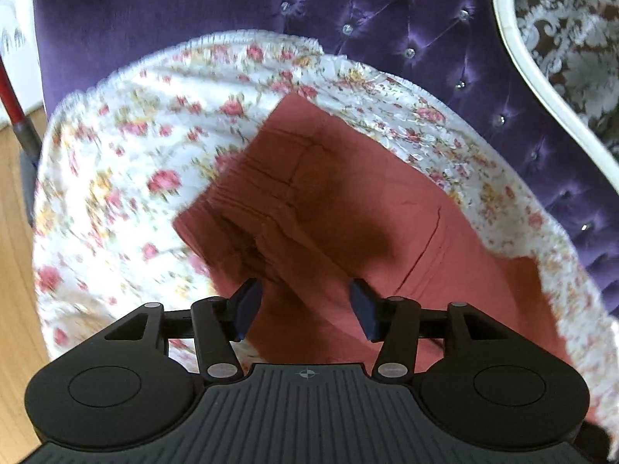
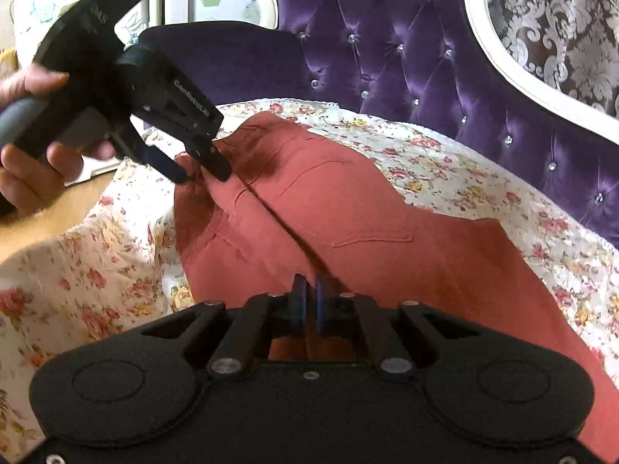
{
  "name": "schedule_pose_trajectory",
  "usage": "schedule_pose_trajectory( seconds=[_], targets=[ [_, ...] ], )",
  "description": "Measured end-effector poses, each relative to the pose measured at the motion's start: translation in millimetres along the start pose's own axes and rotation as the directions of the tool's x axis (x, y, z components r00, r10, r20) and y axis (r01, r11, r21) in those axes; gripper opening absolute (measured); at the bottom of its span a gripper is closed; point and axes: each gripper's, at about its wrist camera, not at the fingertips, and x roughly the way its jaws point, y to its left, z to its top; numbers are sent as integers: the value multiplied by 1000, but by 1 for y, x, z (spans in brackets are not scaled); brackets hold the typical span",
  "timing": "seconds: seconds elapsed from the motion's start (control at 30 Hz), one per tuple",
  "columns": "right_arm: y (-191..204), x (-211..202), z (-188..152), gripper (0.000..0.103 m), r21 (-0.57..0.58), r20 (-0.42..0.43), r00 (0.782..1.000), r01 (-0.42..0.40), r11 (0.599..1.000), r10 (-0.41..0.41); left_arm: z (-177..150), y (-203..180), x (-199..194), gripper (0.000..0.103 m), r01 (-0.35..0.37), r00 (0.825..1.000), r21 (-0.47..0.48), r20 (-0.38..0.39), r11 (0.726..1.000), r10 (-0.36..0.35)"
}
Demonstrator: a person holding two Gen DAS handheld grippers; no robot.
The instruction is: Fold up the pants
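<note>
Purple button-tufted velvet upholstery [image 2: 406, 62] with a white curved frame [image 2: 514, 73] rises at the far side, behind a white rose-printed quilted cover [image 2: 456, 162] that spreads over the seat. At the left, bare wooden floor [image 1: 15, 270] shows beyond the cover's edge. A person's hand [image 2: 35, 162] grips the left gripper [image 2: 201, 168], whose jaws are spread apart with the fingertips down at the waistband corner of the rust-red cotton pants [image 2: 348, 208]. These pants lie rumpled across the middle of the cover, back pocket up, legs trailing toward the near right. Nearest, the right gripper [image 2: 309, 301] has its jaws pressed together, pinching a raised fold of the pants.
</note>
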Motion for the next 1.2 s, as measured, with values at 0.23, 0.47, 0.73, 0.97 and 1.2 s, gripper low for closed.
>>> schedule_pose_trajectory(
  seconds=[0.23,0.47,0.73,0.97,1.2],
  targets=[
    [3,1,-4,9,3,-11,1000,-15,1000,15,1,-6,17,20,25,1000,-91,-10,996,-26],
    [-1,-21,7,10,67,32,997,-67,995,65,-3,-37,-34,7,-106,988,141,130,984,88],
    [25,17,-18,15,34,-92,991,-93,995,96,-18,-12,18,14,-200,978,221,-20,955,209],
    [6,-21,-9,26,89,-27,989,-145,985,148,-28,-17,-28,26,-309,951,304,130,901,282],
    [-49,-41,3,26,194,30,999,-49,980,44,-32,-56,-51,26,-370,920,346,263,862,290]
  ],
)
